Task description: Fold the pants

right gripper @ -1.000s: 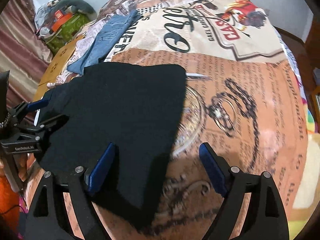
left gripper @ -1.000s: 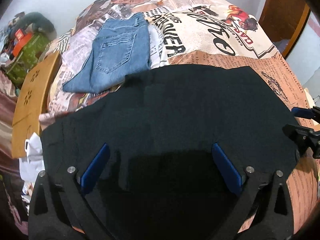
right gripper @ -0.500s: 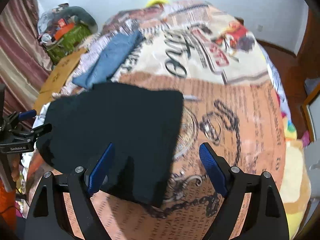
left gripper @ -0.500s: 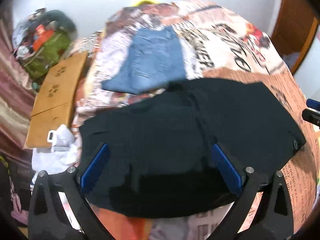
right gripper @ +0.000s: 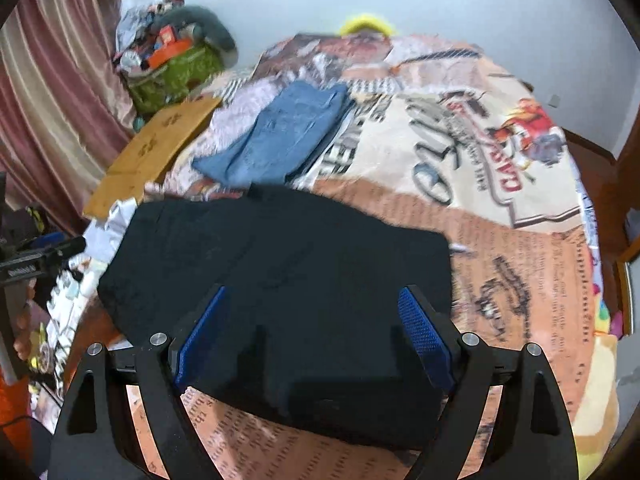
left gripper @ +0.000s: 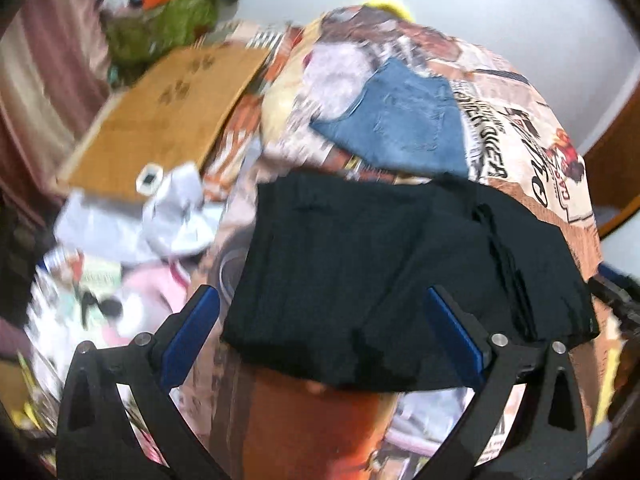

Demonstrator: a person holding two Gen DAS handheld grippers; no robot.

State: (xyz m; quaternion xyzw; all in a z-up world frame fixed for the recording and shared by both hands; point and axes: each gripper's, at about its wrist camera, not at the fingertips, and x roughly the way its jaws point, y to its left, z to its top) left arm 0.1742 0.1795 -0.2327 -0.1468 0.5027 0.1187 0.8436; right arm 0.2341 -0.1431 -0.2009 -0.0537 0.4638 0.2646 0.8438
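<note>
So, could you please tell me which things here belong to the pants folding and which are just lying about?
Job: black pants, left gripper, right gripper, both open.
Lying about: jeans, cardboard, green bag.

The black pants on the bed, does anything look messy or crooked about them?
A little. The black pants are folded into a block, but they lie skewed, with one end hanging over the edge of the bed. The folded jeans behind lie fully on it.

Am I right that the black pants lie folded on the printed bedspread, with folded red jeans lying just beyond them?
Not quite: the jeans are blue denim, not red, as the right wrist view shows. The rest holds: the black pants lie folded on the printed bedspread, with the jeans just beyond them.
</note>
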